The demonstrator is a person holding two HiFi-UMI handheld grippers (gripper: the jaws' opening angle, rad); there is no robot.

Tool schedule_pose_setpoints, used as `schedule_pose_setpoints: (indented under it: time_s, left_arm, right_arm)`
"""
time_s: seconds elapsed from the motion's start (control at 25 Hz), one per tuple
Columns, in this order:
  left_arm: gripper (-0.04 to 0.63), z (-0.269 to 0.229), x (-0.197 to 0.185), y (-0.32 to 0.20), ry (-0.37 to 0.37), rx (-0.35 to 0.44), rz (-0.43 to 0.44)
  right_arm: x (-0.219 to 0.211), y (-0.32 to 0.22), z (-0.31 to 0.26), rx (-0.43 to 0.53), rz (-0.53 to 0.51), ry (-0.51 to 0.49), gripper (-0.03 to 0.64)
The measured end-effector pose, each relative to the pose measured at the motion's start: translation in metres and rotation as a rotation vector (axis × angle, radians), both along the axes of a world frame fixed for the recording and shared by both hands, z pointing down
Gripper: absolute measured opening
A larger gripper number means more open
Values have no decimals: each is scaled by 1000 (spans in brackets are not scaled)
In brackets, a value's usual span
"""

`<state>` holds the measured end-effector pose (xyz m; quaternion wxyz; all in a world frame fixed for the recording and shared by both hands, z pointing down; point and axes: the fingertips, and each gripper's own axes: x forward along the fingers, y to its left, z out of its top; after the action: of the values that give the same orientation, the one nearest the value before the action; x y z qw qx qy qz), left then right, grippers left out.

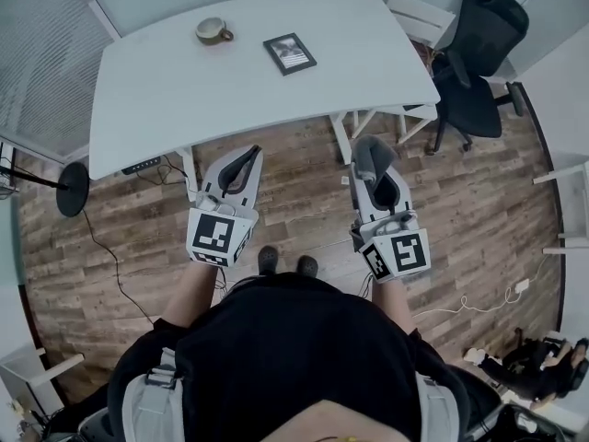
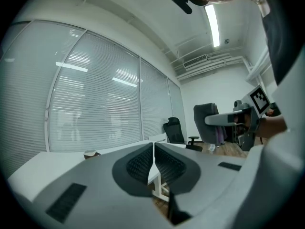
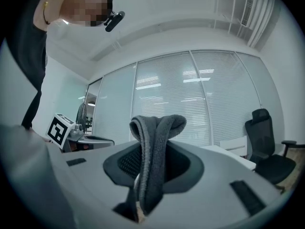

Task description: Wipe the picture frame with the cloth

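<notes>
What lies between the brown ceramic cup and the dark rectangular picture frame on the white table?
Nothing: in the head view, only bare white tabletop separates the brown cup from the dark picture frame.

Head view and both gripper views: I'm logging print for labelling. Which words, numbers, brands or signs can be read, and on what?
No words, numbers or brands can be read in any view.
Cubes on the left gripper and the right gripper: black-and-white square patterns, no text.
The picture frame: its print is too small to read.
The cup and the cloth: no print visible.
</notes>
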<state>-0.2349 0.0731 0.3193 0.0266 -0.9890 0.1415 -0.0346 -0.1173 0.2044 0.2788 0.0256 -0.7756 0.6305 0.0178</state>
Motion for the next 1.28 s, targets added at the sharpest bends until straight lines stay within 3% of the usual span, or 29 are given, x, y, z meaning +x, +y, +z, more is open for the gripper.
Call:
schedule_pose_setpoints:
  time_s: [1.28]
  left_arm:
    - [15, 10, -52, -57, 13, -3, 30]
  right_arm:
    - [-57, -51, 8, 29, 41, -19, 103]
